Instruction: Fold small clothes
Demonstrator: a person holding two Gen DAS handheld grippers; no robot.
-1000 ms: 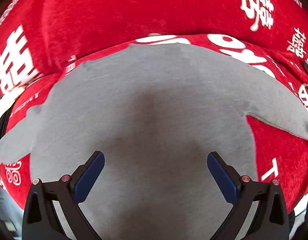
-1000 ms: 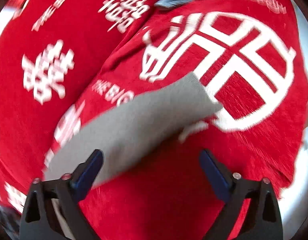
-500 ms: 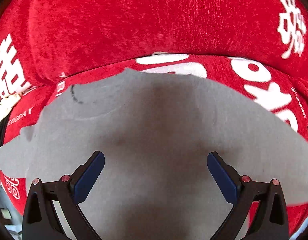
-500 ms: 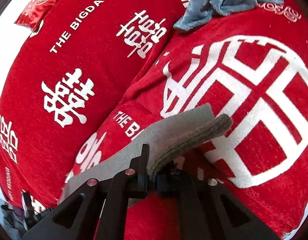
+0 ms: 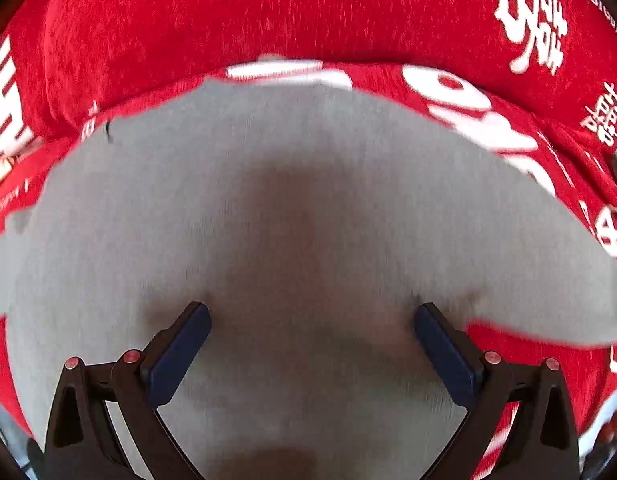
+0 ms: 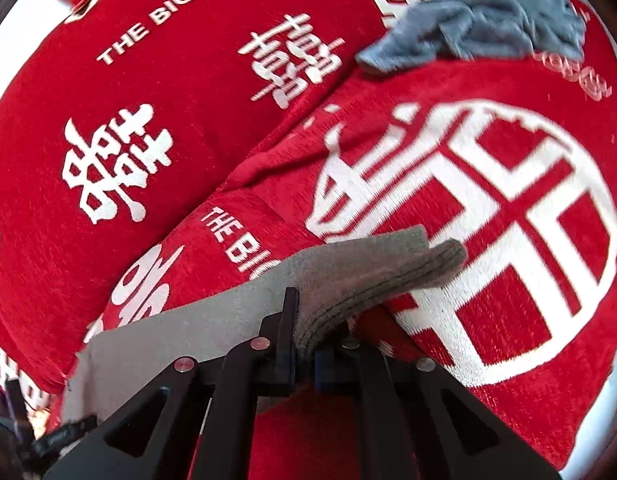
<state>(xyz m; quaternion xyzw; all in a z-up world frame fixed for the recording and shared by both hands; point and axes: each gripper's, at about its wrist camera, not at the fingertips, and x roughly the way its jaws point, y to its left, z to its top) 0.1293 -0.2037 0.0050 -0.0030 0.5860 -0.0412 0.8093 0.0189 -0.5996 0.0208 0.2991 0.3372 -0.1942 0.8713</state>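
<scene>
Grey garment spread mostly flat on red cover, over sofa or bed, can't tell which. Folding barely started: no fold laid over yet, pretty much everything left to do. Right claw pressed together, pinching ribbed end of garment, lifted off cover. Left claw spread wide just above middle of fabric, gripping nothing. Right view only: crumpled blue-grey cloth further back, probably next. Left view only: garment's full spread.

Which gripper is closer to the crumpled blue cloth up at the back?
Probably right. The right hand-held gripper pinches the grey garment, with the blue cloth ahead. The left hand-held gripper hovers over grey fabric; no blue cloth there.
</scene>
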